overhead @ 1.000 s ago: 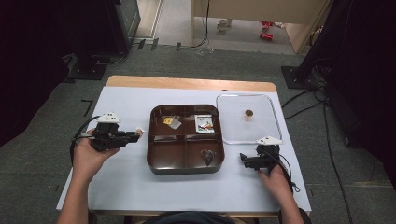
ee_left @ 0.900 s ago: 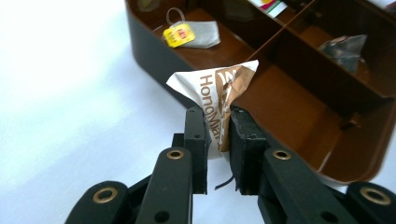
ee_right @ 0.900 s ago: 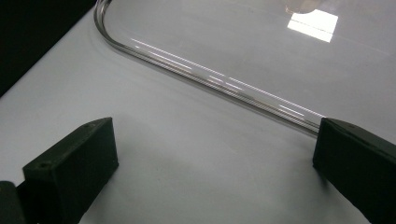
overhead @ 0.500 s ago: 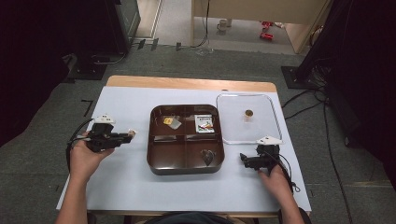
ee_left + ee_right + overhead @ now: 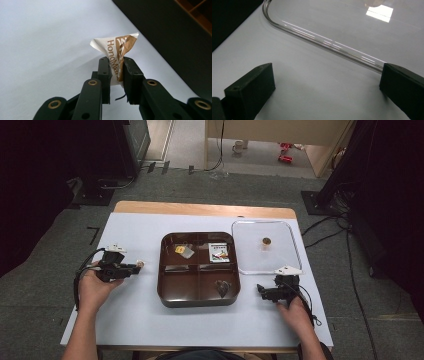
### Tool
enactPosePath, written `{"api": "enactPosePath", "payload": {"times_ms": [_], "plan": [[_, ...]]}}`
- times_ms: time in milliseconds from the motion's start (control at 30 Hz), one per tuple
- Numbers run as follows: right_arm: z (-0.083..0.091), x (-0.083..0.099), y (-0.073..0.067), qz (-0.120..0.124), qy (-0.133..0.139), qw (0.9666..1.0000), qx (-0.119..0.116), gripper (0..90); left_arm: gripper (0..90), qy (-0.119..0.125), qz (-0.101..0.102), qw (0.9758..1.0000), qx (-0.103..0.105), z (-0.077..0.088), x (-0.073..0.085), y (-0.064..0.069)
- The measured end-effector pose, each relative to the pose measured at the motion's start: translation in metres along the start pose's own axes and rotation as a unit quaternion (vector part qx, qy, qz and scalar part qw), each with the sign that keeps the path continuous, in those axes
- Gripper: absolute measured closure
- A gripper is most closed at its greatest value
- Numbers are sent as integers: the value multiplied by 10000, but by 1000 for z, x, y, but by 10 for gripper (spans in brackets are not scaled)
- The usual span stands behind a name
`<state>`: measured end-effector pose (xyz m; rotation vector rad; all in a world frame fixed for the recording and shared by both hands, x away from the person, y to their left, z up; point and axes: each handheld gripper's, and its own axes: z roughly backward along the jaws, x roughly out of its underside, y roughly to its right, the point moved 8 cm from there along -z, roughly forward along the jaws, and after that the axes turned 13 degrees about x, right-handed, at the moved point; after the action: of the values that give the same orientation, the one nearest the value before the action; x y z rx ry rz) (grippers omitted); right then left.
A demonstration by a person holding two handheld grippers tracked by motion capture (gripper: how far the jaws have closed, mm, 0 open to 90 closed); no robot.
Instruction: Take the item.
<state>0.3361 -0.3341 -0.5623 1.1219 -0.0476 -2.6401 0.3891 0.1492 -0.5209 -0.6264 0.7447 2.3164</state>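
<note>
High view: white table [image 5: 150, 320] with a wooden far edge, standing on grey carpet. At its centre sits a dark brown tray [image 5: 198, 301] divided into four compartments. Just right of the tray lies a clear plastic lid [image 5: 287, 240], flat on the table, with a small round brown knob at its middle.

Tray contents: far left compartment holds a yellow item and a pale packet side by side; far right compartment holds a white printed packet [image 5: 218, 253]; near right compartment holds a small dark wrapped piece [image 5: 222, 287]; near left compartment has nothing visible in it.

Left hand [image 5: 95, 287] rests on the table well left of the tray, gripping the left gripper [image 5: 136, 267], which points toward the tray's left wall. Its jaws are clamped on a small sachet [image 5: 117, 56], white with brown lettering, crumpled to a point. In the left gripper view the sachet sticks out past the jaw tips, just above the white surface, with the tray's dark wall near on the right.

Right hand [image 5: 295, 312] rests at the near right of the table, holding the right gripper [image 5: 260, 291] between tray and lid corner. Right gripper view: jaws stand wide apart, nothing between them but bare table; the lid's curved rim [image 5: 324, 41] runs just beyond the tips.
</note>
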Motion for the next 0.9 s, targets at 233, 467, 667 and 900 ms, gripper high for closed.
{"api": "enactPosePath", "payload": {"times_ms": [233,467,667,900], "plan": [[0,0,0,2,3,10000,-1,0,773,-68,49,10000,-38,-3,3,-3],[0,0,0,1,0,10000,-1,0,717,-95,112,9999,-42,-5,4,-3],[0,0,0,-7,-3,10000,-4,0,607,-10,173,9998,-37,-2,3,-4],[0,0,0,-4,-2,10000,-4,0,505,240,163,9995,-95,8,0,-3]]}}
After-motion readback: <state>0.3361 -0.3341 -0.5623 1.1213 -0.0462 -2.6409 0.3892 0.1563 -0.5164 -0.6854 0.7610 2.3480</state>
